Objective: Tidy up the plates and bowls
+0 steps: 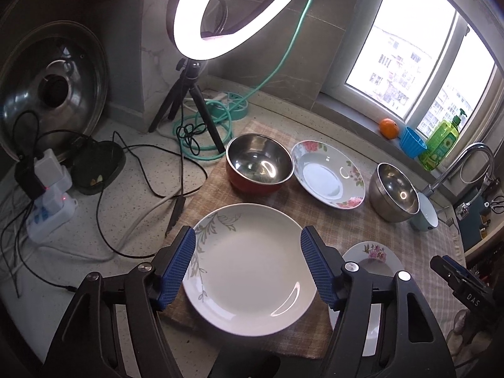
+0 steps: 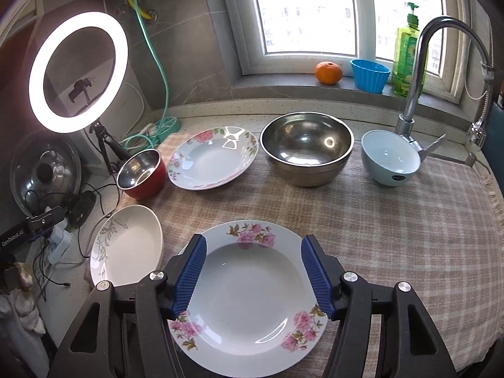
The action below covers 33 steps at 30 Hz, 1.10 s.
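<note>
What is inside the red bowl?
The red bowl shows only its bare steel lining with reflections; nothing lies inside. In the right wrist view, its near wall hides part of the floor.

The speckled tabletop point(image 2: 220, 111) carries a checked cloth point(image 2: 409, 220); on it lie three plates point(image 2: 245, 299) and three bowls point(image 2: 307, 148).

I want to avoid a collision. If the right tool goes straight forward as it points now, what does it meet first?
Probably the flowered plate right below the open right tool; beyond it lies bare cloth, then the steel bowl. Depth is unclear.
</note>
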Tool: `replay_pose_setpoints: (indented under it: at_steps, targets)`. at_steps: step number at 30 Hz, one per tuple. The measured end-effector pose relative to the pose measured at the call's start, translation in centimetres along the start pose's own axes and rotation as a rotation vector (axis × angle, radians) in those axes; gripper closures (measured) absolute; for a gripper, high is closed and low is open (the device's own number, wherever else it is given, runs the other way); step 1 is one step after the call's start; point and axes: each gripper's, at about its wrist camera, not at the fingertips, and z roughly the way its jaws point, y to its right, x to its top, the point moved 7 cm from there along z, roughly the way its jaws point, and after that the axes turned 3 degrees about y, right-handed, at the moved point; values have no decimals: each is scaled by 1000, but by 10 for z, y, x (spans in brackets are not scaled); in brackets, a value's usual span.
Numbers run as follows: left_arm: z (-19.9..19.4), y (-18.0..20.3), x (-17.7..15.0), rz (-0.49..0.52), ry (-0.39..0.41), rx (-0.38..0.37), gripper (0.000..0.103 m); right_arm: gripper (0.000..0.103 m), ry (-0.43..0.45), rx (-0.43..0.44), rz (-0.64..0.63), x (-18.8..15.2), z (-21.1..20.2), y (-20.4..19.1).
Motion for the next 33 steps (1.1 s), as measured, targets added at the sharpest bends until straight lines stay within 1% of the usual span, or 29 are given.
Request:
replay_pose_setpoints:
  at_steps: [2,3,4,5,8,9,10,12,18,19,24,27,29,33]
  targets:
    - [1,-6,-2,-8,-7,8,42,50,-11,20,-13,0,6,-9]
    - [1,-9,-4,-17,-13,11,42,55,-19,31,-21,0,9,-13]
    - [2,-13,-5,-27,-20,10,46,61,-30,46,-29,0,13,-19]
    - [3,-16,-7,-38,-28,7,49,63,-42,63,-36,-1,16,-24]
    - [6,-27,-13,-74,-49,10,53,65,-76,105,-51,-2,28,-39]
    - [8,-31,-15,-87,-57,10,55,67,-89,124,-52,-2,32,-45]
    - [10,-34,-18,-99,-69,9,58,72,-103,145,-53,-3,36,-50]
    - [14,-41,-24,-129,-91,7,58,75,-135,183,-56,-6,45,-61]
    - [27,-58,-41,-206,-149,-5,67,83,-212,257,-87,-14,75,-90]
    - [29,-60,-43,-213,-158,-3,69,84,-225,257,-98,-15,80,-94]
    - [40,-71,-52,-251,-192,-6,73,87,-291,282,-104,-23,105,-108]
    - [45,-76,-55,-266,-204,-7,74,88,-313,288,-108,-24,117,-113]
    - [49,-77,-56,-268,-210,-7,77,88,-327,293,-98,-25,123,-116]
    - [54,-80,-58,-274,-223,-10,77,90,-344,292,-96,-26,133,-119]
